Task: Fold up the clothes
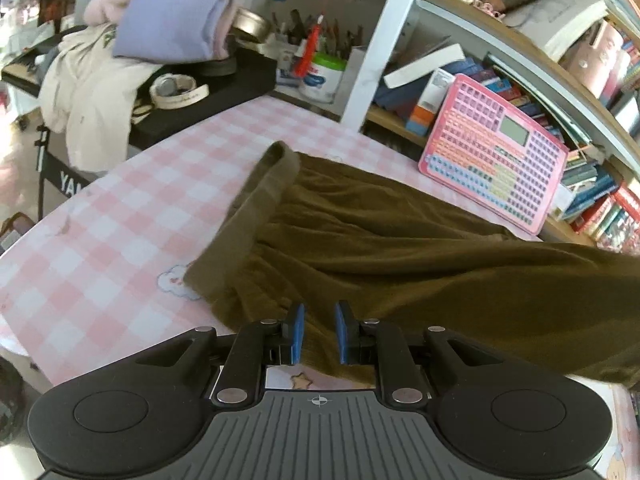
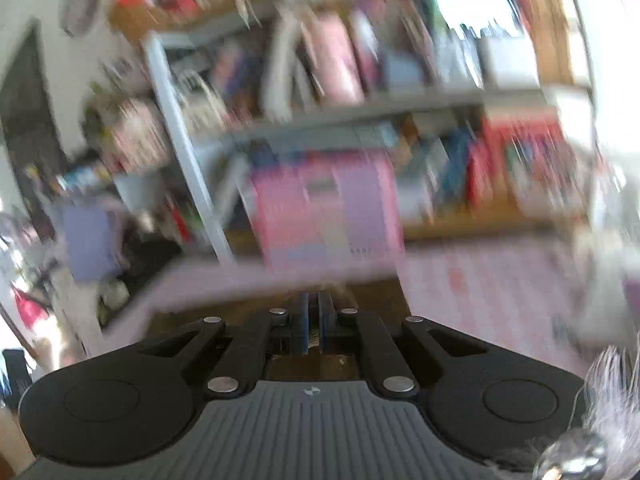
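Observation:
An olive-brown garment (image 1: 380, 248) lies spread on the pink checked table (image 1: 120, 220), its waistband (image 1: 248, 216) turned up at the left. My left gripper (image 1: 320, 332) hovers over the garment's near edge. Its blue pads stand a narrow gap apart, and the cloth seen between them lies flat below. The right wrist view is badly blurred. In it my right gripper (image 2: 313, 320) has its pads together, with the brown garment (image 2: 380, 292) at the fingers. In the left wrist view the garment's right part rises off the table towards the frame's edge.
A pink toy keyboard (image 1: 496, 160) leans against the bookshelf (image 1: 520, 40) behind the garment. A folded lilac stack (image 1: 172, 12) and a cream garment (image 1: 88, 92) sit on a black keyboard at the far left, beside a roll of tape (image 1: 176, 88). A white fluffy thing (image 2: 612, 380) shows at the right.

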`<act>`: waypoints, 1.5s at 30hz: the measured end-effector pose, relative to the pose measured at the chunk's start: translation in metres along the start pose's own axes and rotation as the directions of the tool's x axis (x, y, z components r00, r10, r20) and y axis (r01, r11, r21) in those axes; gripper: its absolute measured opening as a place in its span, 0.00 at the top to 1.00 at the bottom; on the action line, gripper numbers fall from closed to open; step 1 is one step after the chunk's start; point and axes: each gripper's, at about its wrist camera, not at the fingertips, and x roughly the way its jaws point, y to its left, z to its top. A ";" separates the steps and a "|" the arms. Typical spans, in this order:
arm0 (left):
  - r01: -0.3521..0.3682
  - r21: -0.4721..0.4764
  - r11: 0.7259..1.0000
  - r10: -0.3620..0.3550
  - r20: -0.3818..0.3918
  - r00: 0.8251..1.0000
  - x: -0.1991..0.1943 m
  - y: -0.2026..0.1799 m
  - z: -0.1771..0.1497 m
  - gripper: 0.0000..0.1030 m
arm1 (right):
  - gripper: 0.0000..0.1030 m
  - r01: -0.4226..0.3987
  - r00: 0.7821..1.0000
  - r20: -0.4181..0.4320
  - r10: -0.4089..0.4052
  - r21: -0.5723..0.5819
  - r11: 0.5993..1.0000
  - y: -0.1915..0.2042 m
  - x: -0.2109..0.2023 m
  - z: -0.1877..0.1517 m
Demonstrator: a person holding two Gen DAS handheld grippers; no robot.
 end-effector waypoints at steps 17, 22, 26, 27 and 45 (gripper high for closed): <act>-0.040 -0.016 0.999 0.039 -0.017 0.999 0.000 0.007 -0.002 0.83 | 0.94 0.138 0.846 -0.529 -0.067 0.096 0.986 -0.056 0.058 -0.137; -0.060 -0.032 0.998 0.060 -0.014 0.998 -0.003 0.015 -0.002 0.83 | 0.62 0.154 0.890 -0.445 -0.098 0.091 0.984 -0.067 0.051 -0.111; -0.070 -0.043 0.997 0.069 -0.018 0.997 -0.005 0.019 -0.003 0.83 | 0.62 0.143 0.937 -0.334 -0.104 0.094 0.985 -0.076 0.065 -0.074; -0.070 -0.045 0.997 0.069 -0.018 0.997 -0.006 0.019 -0.004 0.83 | 0.62 0.135 0.938 -0.333 -0.093 0.103 0.986 -0.078 0.077 -0.069; -0.149 -0.084 0.985 0.148 -0.012 0.989 -0.038 0.050 -0.013 0.83 | 0.91 0.302 0.894 -0.337 -0.294 -0.031 0.953 -0.107 0.178 -0.049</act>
